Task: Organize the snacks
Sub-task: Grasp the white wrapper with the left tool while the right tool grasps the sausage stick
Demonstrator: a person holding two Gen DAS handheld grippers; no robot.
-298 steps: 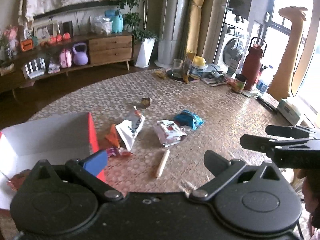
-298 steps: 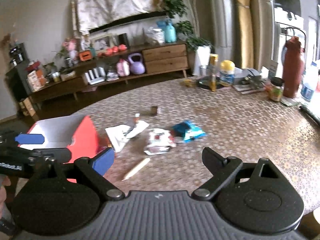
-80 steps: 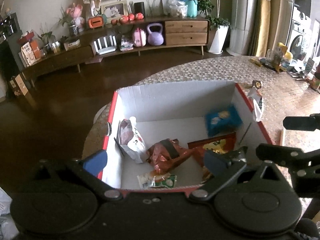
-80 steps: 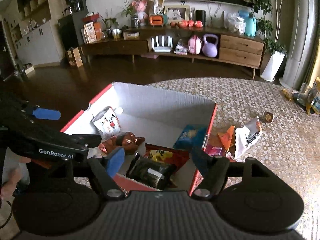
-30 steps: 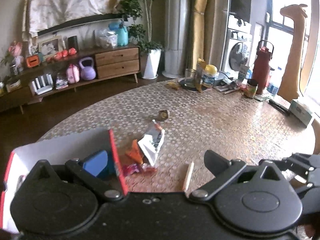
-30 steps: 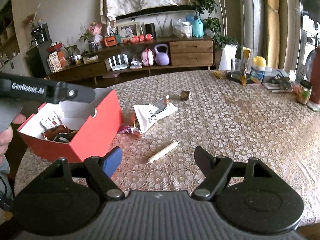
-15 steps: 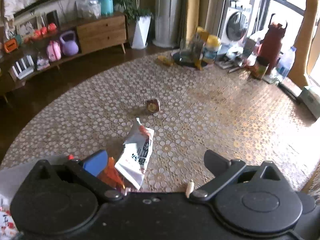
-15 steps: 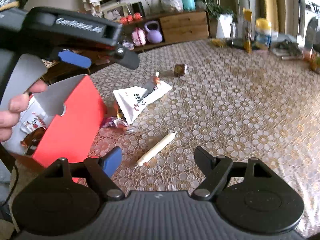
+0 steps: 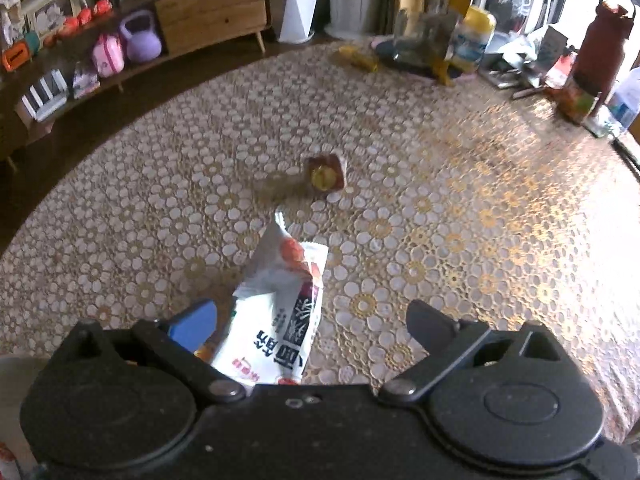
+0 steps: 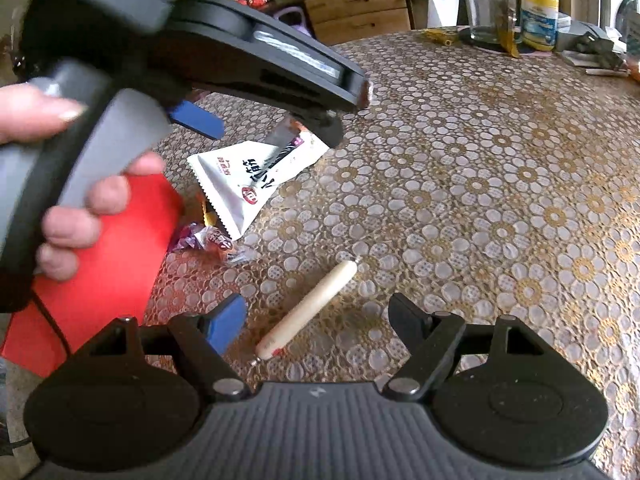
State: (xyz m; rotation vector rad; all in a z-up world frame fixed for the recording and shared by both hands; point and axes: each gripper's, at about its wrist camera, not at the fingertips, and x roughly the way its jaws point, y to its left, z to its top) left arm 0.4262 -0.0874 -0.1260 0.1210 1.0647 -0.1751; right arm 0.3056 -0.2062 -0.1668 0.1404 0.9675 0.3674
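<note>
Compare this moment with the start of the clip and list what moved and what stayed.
The two foil packets and the blue packet have left the table and gone into the red box. Both grippers have come down: the left gripper over the white packet, the right gripper, jaws just narrowing and empty, over the sausage stick. White packet, stick, the small candies and the brown cube lie as before.

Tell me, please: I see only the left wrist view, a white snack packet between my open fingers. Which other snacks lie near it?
Observer: A pale sausage stick lies between the right gripper's fingers. Its jaws have just been closing and are not yet touching it.
Operator: Where is the box?
Observer: The red box stands left of the white snack packet, partly behind the person's hand.
Operator: Anything between them?
Observer: A small purple-wrapped candy lies on the table there.
</note>
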